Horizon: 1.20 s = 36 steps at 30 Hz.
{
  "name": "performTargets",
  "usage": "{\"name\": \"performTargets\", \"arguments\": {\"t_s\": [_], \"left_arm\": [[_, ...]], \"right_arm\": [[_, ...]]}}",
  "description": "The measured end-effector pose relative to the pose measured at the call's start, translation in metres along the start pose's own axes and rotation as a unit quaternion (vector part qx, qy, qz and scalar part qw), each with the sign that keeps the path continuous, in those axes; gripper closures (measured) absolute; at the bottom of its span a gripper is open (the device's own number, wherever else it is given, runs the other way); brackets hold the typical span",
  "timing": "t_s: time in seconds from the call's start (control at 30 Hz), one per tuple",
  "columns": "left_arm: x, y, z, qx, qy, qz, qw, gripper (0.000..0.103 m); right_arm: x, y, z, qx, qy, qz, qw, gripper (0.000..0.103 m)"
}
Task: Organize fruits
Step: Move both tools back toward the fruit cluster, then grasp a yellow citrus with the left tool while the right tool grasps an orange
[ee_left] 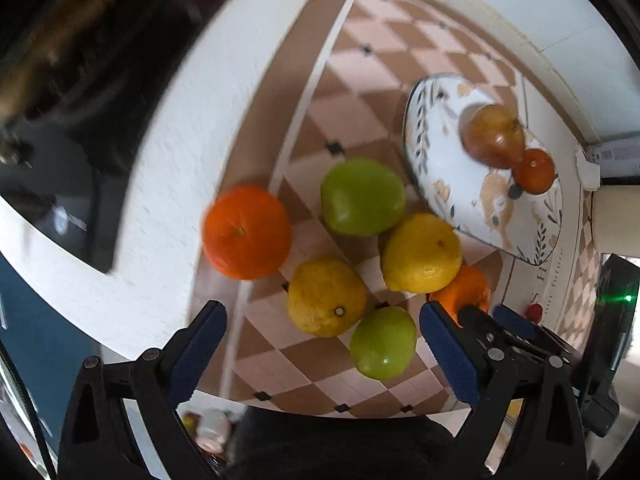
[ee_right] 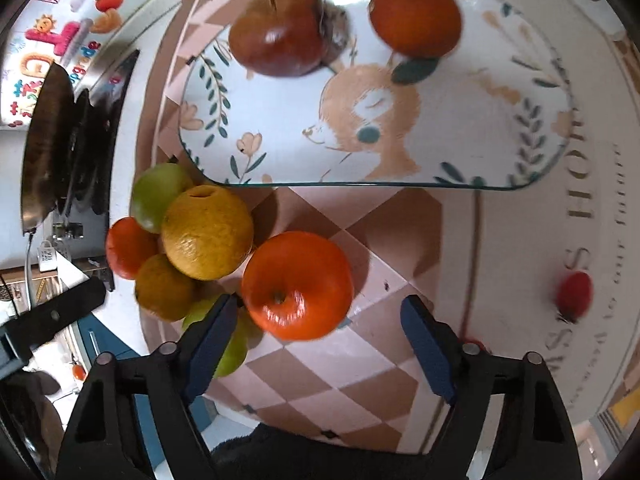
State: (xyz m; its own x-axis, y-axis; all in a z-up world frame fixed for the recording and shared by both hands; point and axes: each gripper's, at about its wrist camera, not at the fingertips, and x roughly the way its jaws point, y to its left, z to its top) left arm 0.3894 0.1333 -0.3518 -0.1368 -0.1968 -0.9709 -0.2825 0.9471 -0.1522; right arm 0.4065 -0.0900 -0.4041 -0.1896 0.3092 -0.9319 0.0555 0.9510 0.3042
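Loose fruit lies on a checkered mat (ee_left: 360, 80): an orange (ee_left: 248, 232), two green apples (ee_left: 362, 196) (ee_left: 382, 342) and two lemons (ee_left: 420, 254) (ee_left: 326, 296). My left gripper (ee_left: 322, 309) hangs open over the nearer lemon and touches nothing. My right gripper (ee_right: 320, 304) is open, with a glossy orange fruit (ee_right: 298, 284) between its fingers, close to the left pad and clear of the right one. A flowered plate (ee_right: 280, 140) beyond holds a red-brown apple (ee_right: 280, 32) and a small orange (ee_right: 416, 16).
A dark pan and stove (ee_right: 52, 140) sit left of the mat on the white counter (ee_left: 180, 120). A small red fruit (ee_right: 574, 294) lies on the mat's lettered right border. Colourful magnets (ee_right: 60, 40) show at the far left. The mat's front edge is near my fingers.
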Motion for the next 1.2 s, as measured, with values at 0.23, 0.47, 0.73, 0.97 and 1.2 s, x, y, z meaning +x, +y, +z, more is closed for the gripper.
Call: {"name": "performTargets", "arguments": {"t_s": [0.23,0.47,0.73,0.97,1.2], "left_arm": [[0.033,-0.005,0.004,0.006,0.037,-0.003,0.9993,0.032],[0.052,-0.013,0.004,0.025,0.044,0.013,0.9986,0.048],[0.053,-0.014,-0.009,0.051,0.041,0.036,0.9972,0.048],[0.067,-0.019,-0.013,0.056,0.049,0.042,0.9963,0.048],[0.056,-0.02,-0.019,0.06,0.028,0.05,0.9966,0.05]], "right_arm": [[0.011,0.015,0.006,-0.036,0.017,0.01,0.999,0.029],[0.022,0.018,0.006,-0.041,0.019,0.002,0.999,0.035],[0.017,-0.002,-0.007,-0.037,0.03,-0.008,0.999,0.036],[0.018,-0.005,-0.006,-0.031,0.031,-0.004,0.999,0.035],[0.011,-0.002,-0.009,-0.038,0.024,-0.017,0.999,0.037]]}}
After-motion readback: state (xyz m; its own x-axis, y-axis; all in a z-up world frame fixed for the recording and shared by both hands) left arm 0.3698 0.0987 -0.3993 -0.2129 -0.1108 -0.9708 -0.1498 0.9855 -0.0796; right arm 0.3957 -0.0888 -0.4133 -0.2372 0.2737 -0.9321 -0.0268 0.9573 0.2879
